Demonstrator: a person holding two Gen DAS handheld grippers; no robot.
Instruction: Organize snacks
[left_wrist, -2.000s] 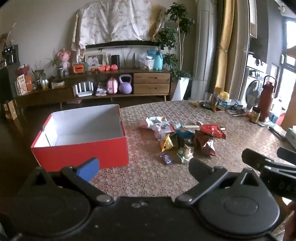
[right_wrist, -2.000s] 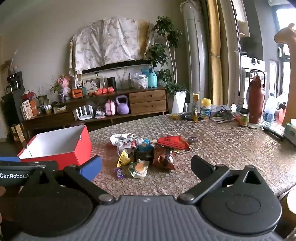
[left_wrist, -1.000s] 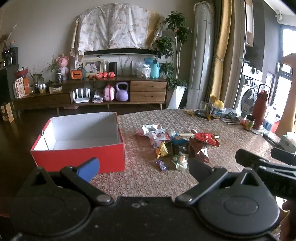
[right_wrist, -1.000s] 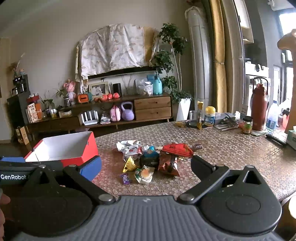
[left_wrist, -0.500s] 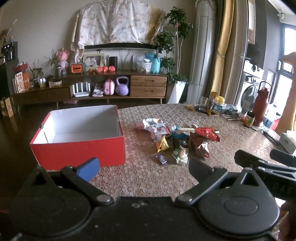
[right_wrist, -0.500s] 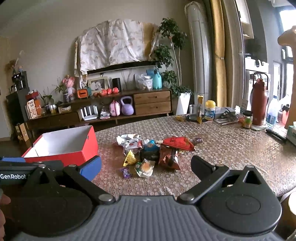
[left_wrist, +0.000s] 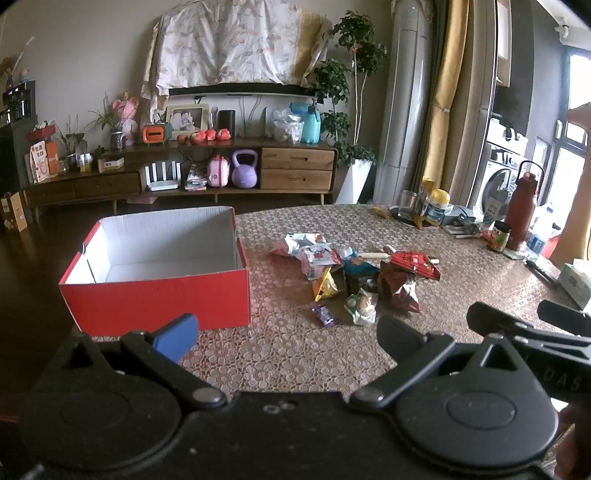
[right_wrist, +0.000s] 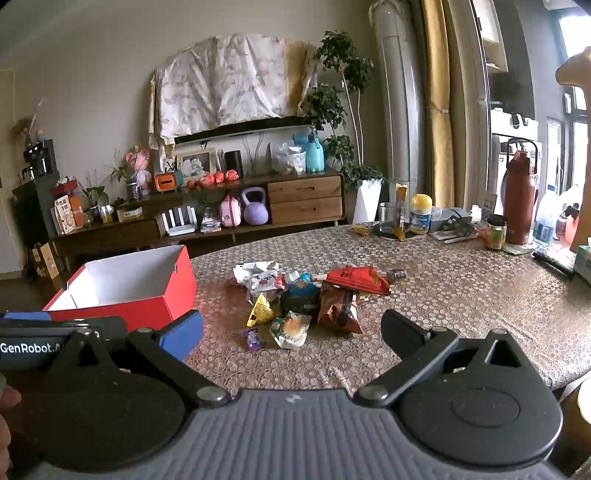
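Observation:
A red cardboard box (left_wrist: 159, 295) (right_wrist: 144, 295) with a white, bare inside stands open on the left of the table. To its right lies a pile of snack packets (left_wrist: 354, 273) (right_wrist: 306, 295): a red bag (right_wrist: 356, 278), a brown bag (right_wrist: 338, 310), a yellow triangular packet (left_wrist: 325, 286), a small purple candy (left_wrist: 323, 315). My left gripper (left_wrist: 286, 334) hovers open near the table's front edge, short of the box and pile, holding nothing. My right gripper (right_wrist: 291, 330) is open too, just short of the pile, holding nothing.
At the table's far right stand a glass (right_wrist: 386, 218), a yellow-lidded jar (right_wrist: 421, 214), a dark red flask (right_wrist: 519, 199), a small jar (right_wrist: 495, 232) and a tissue box (left_wrist: 576, 277). A patterned cloth (left_wrist: 295, 354) covers the table. A wooden sideboard (left_wrist: 184, 173) lines the far wall.
Both grippers drifted slightly, the views rising then settling lower toward the table. The box and the snacks have not moved. Both grippers stayed open.

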